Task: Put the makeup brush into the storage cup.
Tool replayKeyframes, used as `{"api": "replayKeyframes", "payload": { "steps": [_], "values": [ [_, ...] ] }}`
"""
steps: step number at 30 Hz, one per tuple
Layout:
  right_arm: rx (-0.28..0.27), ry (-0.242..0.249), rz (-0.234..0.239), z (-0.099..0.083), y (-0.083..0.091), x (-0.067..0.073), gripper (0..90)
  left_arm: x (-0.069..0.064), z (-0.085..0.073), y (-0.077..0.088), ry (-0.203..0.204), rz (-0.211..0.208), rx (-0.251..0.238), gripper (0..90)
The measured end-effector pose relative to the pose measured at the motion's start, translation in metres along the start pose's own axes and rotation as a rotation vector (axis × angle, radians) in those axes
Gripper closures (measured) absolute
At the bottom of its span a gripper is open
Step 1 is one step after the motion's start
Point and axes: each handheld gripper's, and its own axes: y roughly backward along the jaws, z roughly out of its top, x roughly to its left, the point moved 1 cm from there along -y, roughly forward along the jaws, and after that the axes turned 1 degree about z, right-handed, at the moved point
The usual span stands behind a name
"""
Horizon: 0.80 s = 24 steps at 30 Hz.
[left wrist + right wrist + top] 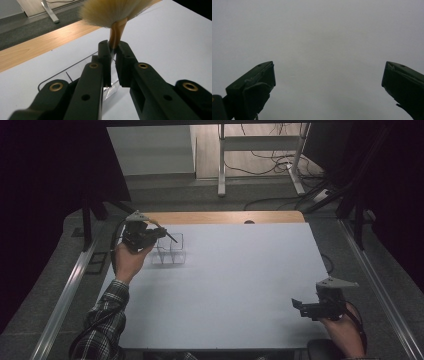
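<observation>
1. The left gripper (pixel 113 50) pinches a brush (pixel 116 35) by its tan handle, jaws pressed together on it just below the pale bristles.
2. In the high view the left gripper (pixel 159 234) hangs over the far-left part of the white surface (pixel 240 285), with a thin dark stem of the brush (pixel 171 237) sticking out toward the right.
3. A clear box (pixel 170 251) with compartments stands on the surface directly under and just beside that gripper; in the left gripper view its clear rim (pixel 67 71) shows beneath the jaws.
4. Whether the brush touches the box, I cannot tell.
5. The right gripper (pixel 299 306) is near the surface's near-right corner, well apart from the box, pointing left.
6. Its jaws stand spread wide with nothing between them, over bare white surface (pixel 324 50).
</observation>
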Motion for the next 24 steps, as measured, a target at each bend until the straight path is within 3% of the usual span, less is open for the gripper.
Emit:
{"api": "replayKeyframes", "payload": {
  "steps": [15,24],
  "values": [
    [-0.003,-0.009,-0.004,0.0,0.0,-0.002,0.0,0.002,-0.005,-0.02,0.012,0.015,0.029,82.8],
    [0.004,-0.009,0.002,-0.001,-0.001,-0.002,0.0,-0.001,-0.01,-0.034,-0.002,0.022,0.058,82.8]
  ]
}}
